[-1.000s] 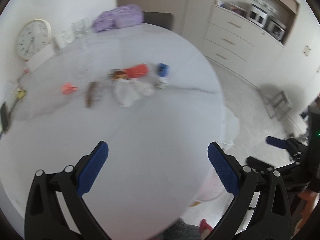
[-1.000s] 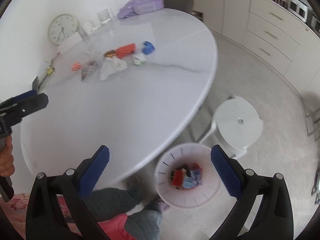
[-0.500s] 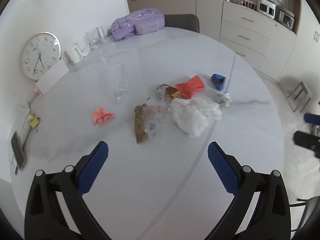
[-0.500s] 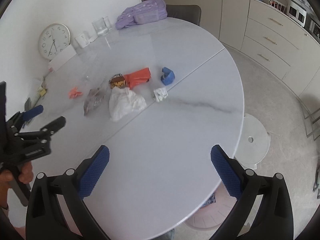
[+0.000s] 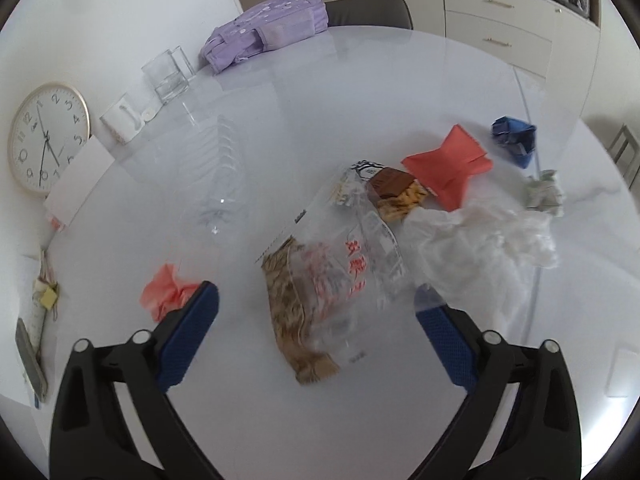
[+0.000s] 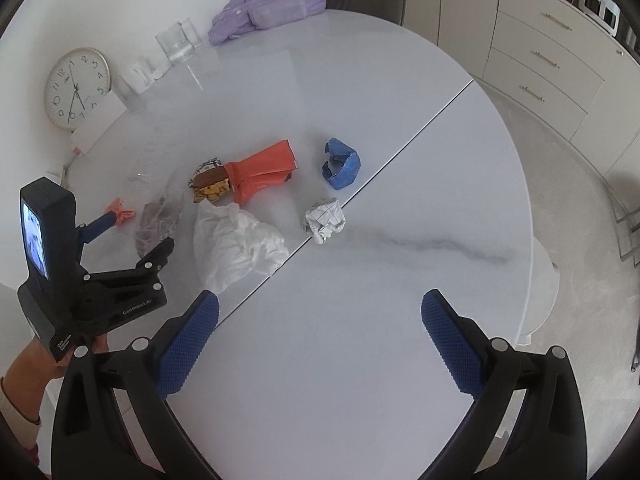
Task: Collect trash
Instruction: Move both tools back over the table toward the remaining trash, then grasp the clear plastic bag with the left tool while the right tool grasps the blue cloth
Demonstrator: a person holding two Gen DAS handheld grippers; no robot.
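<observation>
A round white marble-look table [image 6: 360,360] fills both views, split by a straight seam that runs from near left to far right.

Nearest, the right gripper [image 6: 320,328] hangs above bare tabletop, its blue pads spread wide with nothing between them. To its left, the left gripper [image 5: 316,320] points down at the trash; its jaws have just been closing a little but remain wide, with a clear plastic snack bag [image 5: 332,276] lying between the pads, not pinched.

Around that bag lie a crumpled pink paper [image 5: 166,290] just beside the left pad, a white plastic bag [image 5: 480,248] on the right, a snack wrapper [image 5: 394,194], an orange packet [image 5: 448,166], a blue crumpled paper [image 5: 514,140] and a grey paper ball [image 5: 544,194]. An empty clear bottle [image 5: 218,184] lies on its side to the left.

Farther back stand a white mug [image 5: 120,122], a clear glass container [image 5: 168,74], which looks empty, and a purple bag [image 5: 264,28]. A wall clock [image 5: 46,138] leans at the far left edge.

Beyond the right edge are pale floor and drawer cabinets [image 6: 552,64].
</observation>
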